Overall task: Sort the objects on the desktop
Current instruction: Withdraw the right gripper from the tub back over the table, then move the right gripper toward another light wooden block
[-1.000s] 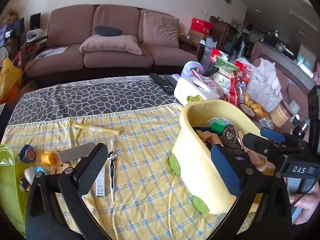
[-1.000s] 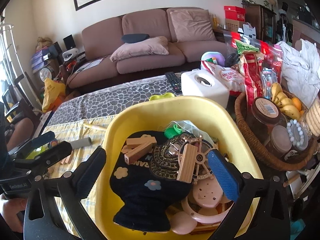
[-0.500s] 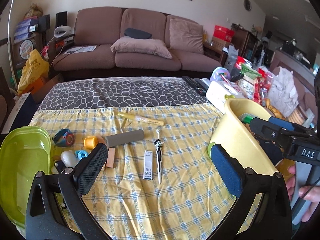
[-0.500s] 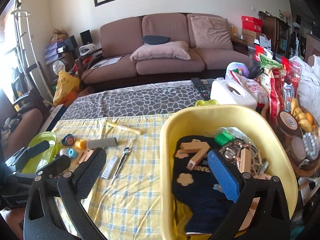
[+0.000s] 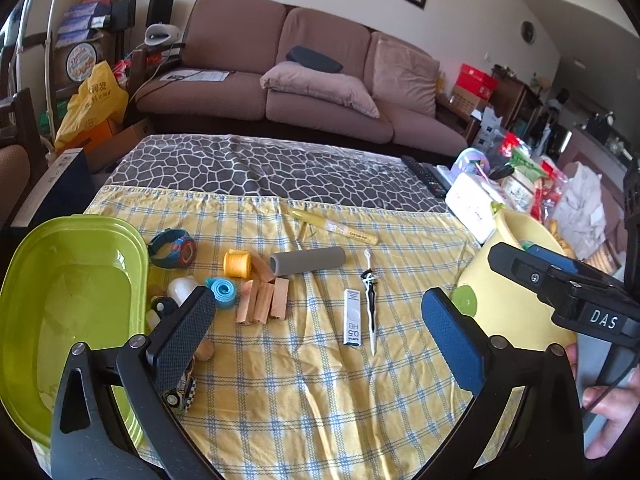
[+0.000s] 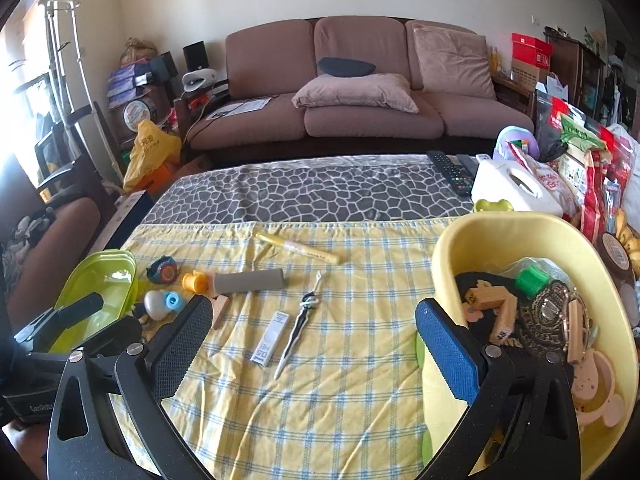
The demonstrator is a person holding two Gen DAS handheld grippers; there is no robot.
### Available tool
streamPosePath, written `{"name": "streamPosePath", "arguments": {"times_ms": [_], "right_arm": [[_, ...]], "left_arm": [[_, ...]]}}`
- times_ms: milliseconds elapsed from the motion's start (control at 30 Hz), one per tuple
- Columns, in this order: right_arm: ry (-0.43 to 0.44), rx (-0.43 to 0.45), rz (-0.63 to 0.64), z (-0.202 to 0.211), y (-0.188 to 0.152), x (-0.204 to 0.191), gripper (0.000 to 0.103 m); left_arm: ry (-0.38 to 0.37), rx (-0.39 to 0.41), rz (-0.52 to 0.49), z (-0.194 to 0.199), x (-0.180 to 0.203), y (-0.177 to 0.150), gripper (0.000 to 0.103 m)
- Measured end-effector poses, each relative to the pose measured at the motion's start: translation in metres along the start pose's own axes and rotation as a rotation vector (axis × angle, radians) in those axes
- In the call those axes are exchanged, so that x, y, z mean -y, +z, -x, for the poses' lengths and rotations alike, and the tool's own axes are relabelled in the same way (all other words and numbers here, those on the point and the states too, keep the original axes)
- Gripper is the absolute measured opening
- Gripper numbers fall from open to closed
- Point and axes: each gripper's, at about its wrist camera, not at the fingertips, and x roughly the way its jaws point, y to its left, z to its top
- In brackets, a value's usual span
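Loose objects: the grey cylinder [image 5: 307, 261], lead case [image 5: 353, 317], toy dagger [image 5: 370, 305], wooden blocks [image 5: 262, 301] and yellow spool [image 5: 237, 264] lie on the checked cloth [image 5: 320, 380] of the worktop, between the two tubs.
Yellow tub [image 6: 532, 236]: at the right, already holding sorted things.
Green tub [image 5: 76, 300]: at the left, empty.
Change: both cameras have drawn back from the yellow tub to face the cloth.
Left gripper [image 5: 316, 328]: fingers spread apart, holding nothing.
Right gripper [image 6: 312, 332]: fingers apart, holding nothing.
Meaning: likely a fresh pick comes next.
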Motion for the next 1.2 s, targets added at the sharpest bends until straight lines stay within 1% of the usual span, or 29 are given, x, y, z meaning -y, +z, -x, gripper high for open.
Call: {"name": "streamPosePath", "arguments": {"times_ms": [233,400,500,767,1000,1100,1167,1200], "right_arm": [[0.013,-0.034,0.007,-0.026,0.0,-0.023,0.103],[0.016,-0.063,-0.006,-0.045,-0.002,-0.03,0.103],[0.026,-0.082,-0.019,-0.057,-0.003,-0.031,0.103],[0.038,-0.144,-0.006,-0.086,-0.011,-0.045,0.103],[0.073,-0.169,0.014,-0.107,-0.018,-0.074,0.102],[0.095,-0.186,0.031,-0.118,-0.023,-0.092,0.093],[0.098,-0.196,0.053,-0.125,-0.027,-0.104,0.082],[0.097,-0.201,0.064,-0.129,-0.029,-0.109,0.079]], "left_arm": [[0.008,-0.037,0.018,-0.007,-0.028,0.001,0.103],[0.022,-0.058,0.021,-0.012,-0.049,0.0,0.103],[0.017,-0.072,0.05,-0.015,-0.064,-0.001,0.103],[0.031,-0.077,0.096,-0.014,-0.093,-0.001,0.103],[0.032,-0.074,0.151,-0.012,-0.113,-0.001,0.103],[0.032,-0.077,0.161,-0.012,-0.118,-0.001,0.103],[0.03,-0.08,0.167,-0.011,-0.12,-0.001,0.103],[0.028,-0.082,0.17,-0.012,-0.121,-0.001,0.103]]}}
